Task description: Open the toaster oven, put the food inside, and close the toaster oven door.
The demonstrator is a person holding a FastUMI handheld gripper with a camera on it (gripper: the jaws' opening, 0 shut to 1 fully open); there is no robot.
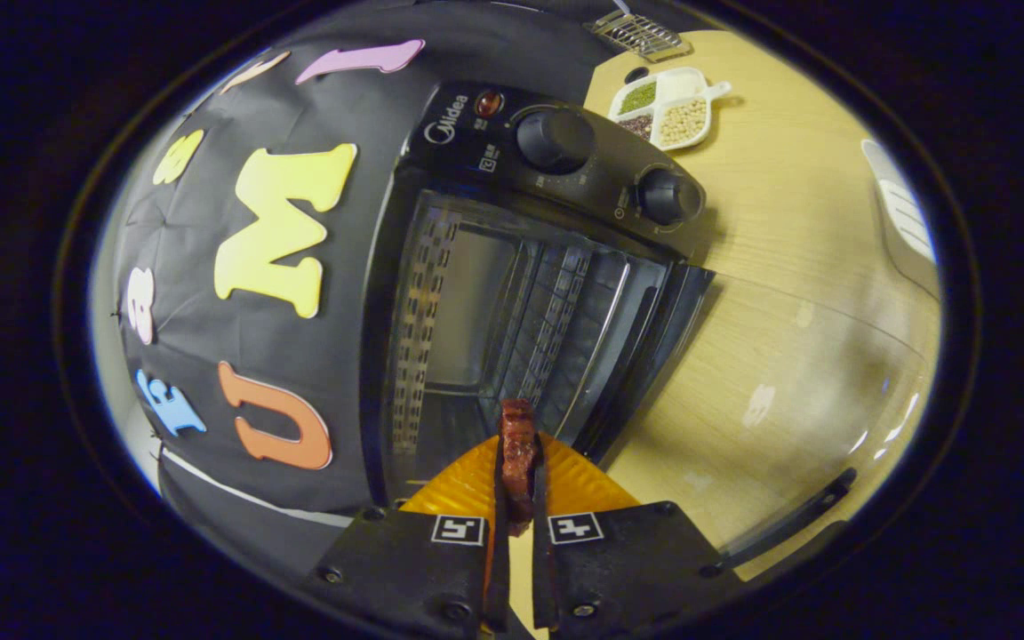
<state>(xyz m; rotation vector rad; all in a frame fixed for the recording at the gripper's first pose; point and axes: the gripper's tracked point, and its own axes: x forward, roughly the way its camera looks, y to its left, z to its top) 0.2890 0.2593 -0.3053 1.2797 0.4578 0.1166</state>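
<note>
Toaster oven (530,293) door (796,418) is already open, glass lying flat over the table (796,204), so step 1 looks done. Hand-held gripper (519,462) has its fingers nearly closed, both pressing on a reddish-brown piece of food (518,444), prob. meat, held at the oven mouth w/ its tip just reaching the cavity & wire rack (556,329). Still left, as I judge it: set food inside, let go, back out, then swing door shut.
</note>
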